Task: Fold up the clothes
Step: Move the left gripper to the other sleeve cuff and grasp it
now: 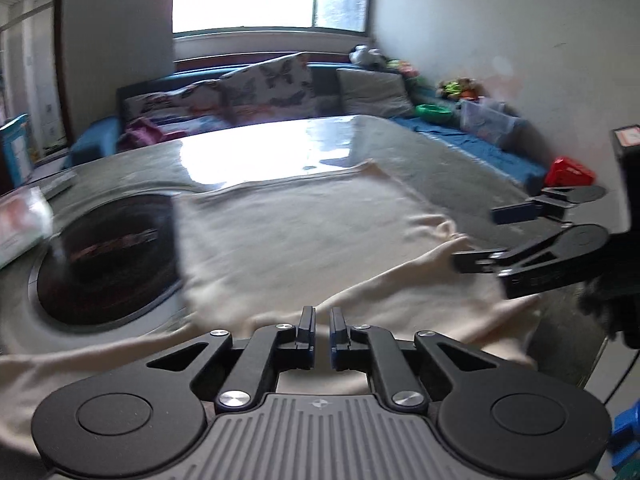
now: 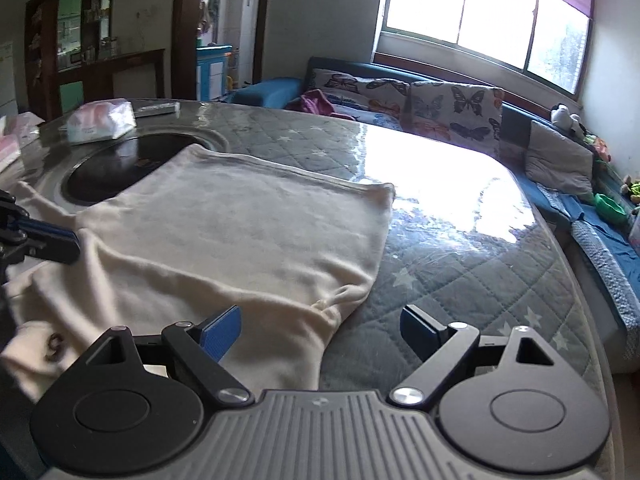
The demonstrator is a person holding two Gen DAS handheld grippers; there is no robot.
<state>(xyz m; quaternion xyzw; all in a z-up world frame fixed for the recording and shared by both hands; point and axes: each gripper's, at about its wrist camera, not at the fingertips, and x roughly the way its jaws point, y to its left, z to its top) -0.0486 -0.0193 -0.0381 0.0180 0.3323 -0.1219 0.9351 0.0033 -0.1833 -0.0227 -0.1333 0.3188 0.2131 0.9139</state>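
A cream garment [image 1: 304, 232] [image 2: 248, 236] lies spread on the table, its far hem flat and its near part rumpled. At the near edge my left gripper [image 1: 322, 328] has its jaws almost together, and folds of the fabric run up to its tips, so it is shut on the cloth. The right wrist view shows that gripper [image 2: 60, 246] at the far left, on the garment's edge. My right gripper [image 2: 320, 332] [image 1: 494, 238] stands open just above the garment's bunched right corner [image 2: 340, 300], with nothing between its blue-padded fingers [image 2: 222, 332].
The table [image 2: 460, 280] has a grey quilted cover with stars under shiny clear plastic. A black round inset [image 1: 108, 256] [image 2: 104, 176] lies partly under the garment. A tissue pack [image 2: 100, 120] and a remote [image 2: 156, 109] sit behind it. A sofa with butterfly cushions [image 2: 452, 108] runs along the far side.
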